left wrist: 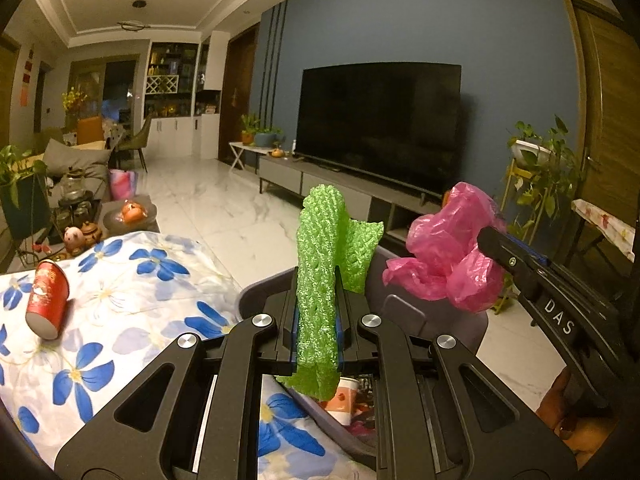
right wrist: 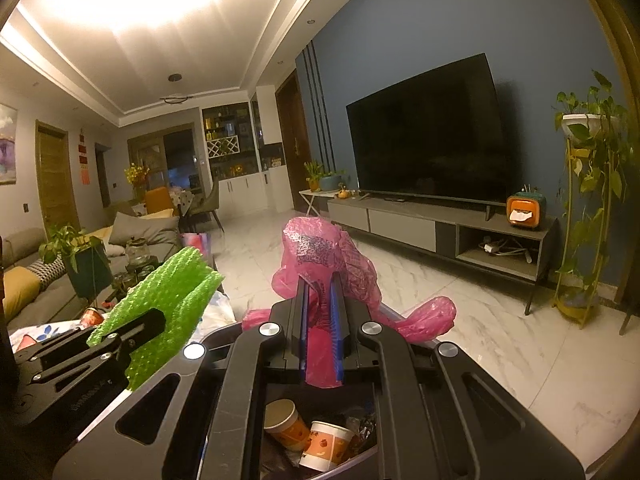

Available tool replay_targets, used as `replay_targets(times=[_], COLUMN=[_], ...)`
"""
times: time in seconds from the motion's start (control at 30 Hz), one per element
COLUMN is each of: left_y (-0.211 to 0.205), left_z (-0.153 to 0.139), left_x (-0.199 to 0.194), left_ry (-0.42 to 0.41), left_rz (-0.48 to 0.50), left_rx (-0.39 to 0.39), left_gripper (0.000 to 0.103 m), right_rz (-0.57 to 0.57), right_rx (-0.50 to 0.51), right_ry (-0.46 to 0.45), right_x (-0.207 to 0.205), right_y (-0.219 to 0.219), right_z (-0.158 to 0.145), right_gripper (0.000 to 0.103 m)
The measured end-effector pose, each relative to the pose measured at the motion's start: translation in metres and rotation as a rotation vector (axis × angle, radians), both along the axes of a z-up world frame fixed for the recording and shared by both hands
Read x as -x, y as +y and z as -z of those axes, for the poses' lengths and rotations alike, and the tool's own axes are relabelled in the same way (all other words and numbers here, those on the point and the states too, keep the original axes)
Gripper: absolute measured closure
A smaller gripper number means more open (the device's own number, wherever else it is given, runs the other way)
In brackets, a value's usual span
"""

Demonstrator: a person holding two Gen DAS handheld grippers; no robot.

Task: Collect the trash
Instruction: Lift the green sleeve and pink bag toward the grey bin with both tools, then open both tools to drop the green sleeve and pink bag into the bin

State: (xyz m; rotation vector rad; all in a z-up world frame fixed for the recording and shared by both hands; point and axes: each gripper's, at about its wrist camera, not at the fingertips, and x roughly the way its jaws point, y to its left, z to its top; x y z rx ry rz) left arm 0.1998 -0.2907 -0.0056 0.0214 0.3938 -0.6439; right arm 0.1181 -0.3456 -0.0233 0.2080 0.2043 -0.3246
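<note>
A dark television [left wrist: 380, 124] fills much of the blue wall, standing on a long grey media console [right wrist: 440, 228] above a pale marble floor [left wrist: 224, 208]. Nearer the cameras, a tabletop [left wrist: 120, 292] draped in a white cloth printed with blue flowers takes up the lower left of the left wrist view. Just beside its edge sits a grey trash bin [left wrist: 476, 328], seen from above; its inside holds paper cups [right wrist: 304, 436] and other scraps, which show best beneath the right wrist camera.

The left gripper [left wrist: 318, 316] is above the bin, its jaws clamped on a strip of green foam netting [left wrist: 324, 264] that rises upright out of the jaws and bends over at the top, with a short end hanging below them. The right gripper [right wrist: 322, 320] is close beside it, jaws pressed together on a crumpled pink plastic bag [right wrist: 332, 264], which billows out above the jaws and spills to the right. The two held pieces are near one another but apart.

On the floral cloth, well apart from the bin, a red paper cup [left wrist: 48, 304] lies tilted on its side. Part of a hand [left wrist: 572, 420] shows at the lower right of the left wrist view.
</note>
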Motion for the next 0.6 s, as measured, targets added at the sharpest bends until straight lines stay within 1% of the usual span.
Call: replay_targets(times=[0.23,0.3,0.5,0.53,0.6], left_y=[-0.006,-0.007,-0.008,-0.009,-0.010], left_z=[0.004,0.005,0.008,0.008,0.010], left_x=[-0.007,-0.009,-0.014,-0.015,-0.016], left_ry=[0.021,0.023,0.027,0.028,0.031], left_rz=[0.014,0.018,0.030,0.030,0.041], left_rx=[0.007,0.005,0.006,0.006,0.006], left_gripper=[0.091,0.091,0.090,0.090,0.090], right_rz=[0.000,-0.002,0.001,0.004,0.011], right_rx=[-0.007,-0.008,0.002,-0.001,-0.009], right_ry=[0.006,0.003,0.010,0.010,0.006], right_x=[-0.004,-0.004,-0.007,-0.008,-0.007], right_y=[-0.003,-0.002,-0.003,-0.004,-0.006], right_z=[-0.002,-0.001,0.002,0.001,0.002], right_gripper=[0.093,0.088,0.088,0.087,0.081])
